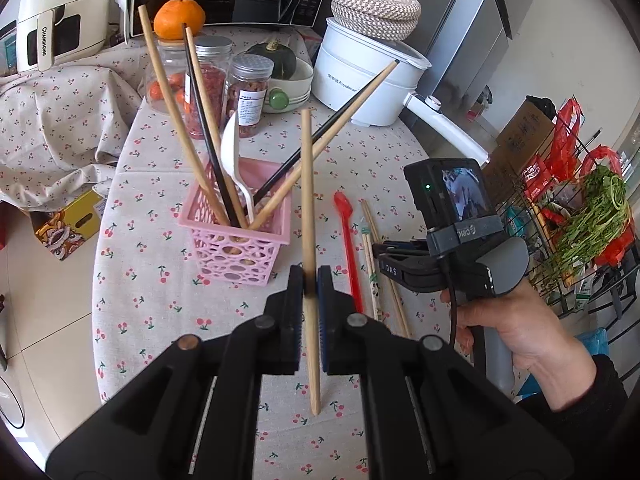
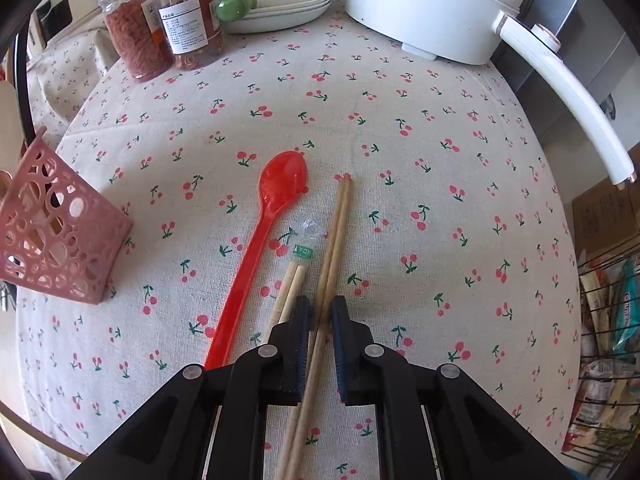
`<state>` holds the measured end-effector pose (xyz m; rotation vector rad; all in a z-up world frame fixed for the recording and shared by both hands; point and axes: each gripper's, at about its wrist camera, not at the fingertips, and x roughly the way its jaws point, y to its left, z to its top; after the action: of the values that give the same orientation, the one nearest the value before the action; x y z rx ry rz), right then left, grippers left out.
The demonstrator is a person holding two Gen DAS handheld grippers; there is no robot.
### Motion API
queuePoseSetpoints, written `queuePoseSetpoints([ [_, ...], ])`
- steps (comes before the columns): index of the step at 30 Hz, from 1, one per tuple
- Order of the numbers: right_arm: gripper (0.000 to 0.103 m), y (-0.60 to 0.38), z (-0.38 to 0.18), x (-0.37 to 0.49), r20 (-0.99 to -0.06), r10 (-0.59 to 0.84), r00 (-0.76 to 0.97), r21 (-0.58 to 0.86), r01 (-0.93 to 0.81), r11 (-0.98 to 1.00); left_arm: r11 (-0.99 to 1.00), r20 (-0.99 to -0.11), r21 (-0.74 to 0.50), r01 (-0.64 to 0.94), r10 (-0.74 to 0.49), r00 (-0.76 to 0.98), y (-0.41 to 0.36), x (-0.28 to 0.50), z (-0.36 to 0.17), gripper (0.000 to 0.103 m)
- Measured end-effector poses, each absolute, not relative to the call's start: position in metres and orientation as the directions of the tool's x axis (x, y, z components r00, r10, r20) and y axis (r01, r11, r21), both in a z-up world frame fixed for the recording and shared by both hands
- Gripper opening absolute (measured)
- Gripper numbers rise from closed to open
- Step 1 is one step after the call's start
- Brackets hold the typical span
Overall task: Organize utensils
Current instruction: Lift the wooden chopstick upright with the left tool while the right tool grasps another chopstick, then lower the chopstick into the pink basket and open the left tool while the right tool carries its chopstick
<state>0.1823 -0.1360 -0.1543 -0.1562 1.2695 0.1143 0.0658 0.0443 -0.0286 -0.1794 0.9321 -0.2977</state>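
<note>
Round table [image 2: 440, 200] under a cherry-print cloth, pink basket [image 1: 236, 236] standing on it, red spoon [image 2: 256, 240] lying flat beside wrapped chopsticks [image 2: 288, 292] and a bare pair [image 2: 334, 240], jars [image 2: 160, 20] (lids on), stacked dishes [image 2: 280, 4], white electric pot [image 2: 424, 12] at the back

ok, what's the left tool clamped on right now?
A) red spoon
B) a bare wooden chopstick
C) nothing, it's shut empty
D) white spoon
B: in the left wrist view the left tool pinches a single wooden chopstick upright, while the red spoon lies on the tablecloth and the white spoon stands in the pink basket.
</note>
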Motion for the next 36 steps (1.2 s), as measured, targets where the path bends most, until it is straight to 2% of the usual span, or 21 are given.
queuePoseSetpoints([
  [5,0.009,-0.166,-0.149,0.186,-0.94,0.175,0.293,0.158,-0.083,0.984,0.945,-0.751,-0.276,0.176,-0.326,0.574,0.052,0.061,-0.023,0.008],
  [12,0.009,-0.208,-0.108,0.162,-0.832,0.333,0.444,0.348,-0.05,0.936,0.944,-0.729,-0.273,0.183,-0.327,0.601,0.056,0.055,-0.013,0.008],
  [20,0.009,-0.228,-0.051,0.111,-0.682,0.405,0.61,0.428,-0.116,0.896,0.937,-0.673,-0.29,0.194,-0.344,0.655,0.058,0.047,0.007,0.008],
  [24,0.009,-0.233,-0.025,0.095,-0.602,0.438,0.668,0.461,-0.157,0.874,0.936,-0.606,-0.29,0.199,-0.341,0.718,0.061,0.04,0.024,0.008],
  [31,0.009,-0.226,-0.006,0.091,-0.546,0.468,0.695,0.477,-0.201,0.855,0.958,-0.376,-0.252,0.138,-0.228,0.898,0.081,0.023,0.066,0.008],
  [36,0.009,-0.22,-0.01,0.093,-0.548,0.472,0.69,0.473,-0.21,0.855,0.972,-0.351,-0.218,0.088,-0.162,0.922,0.089,0.035,0.067,0.008],
])
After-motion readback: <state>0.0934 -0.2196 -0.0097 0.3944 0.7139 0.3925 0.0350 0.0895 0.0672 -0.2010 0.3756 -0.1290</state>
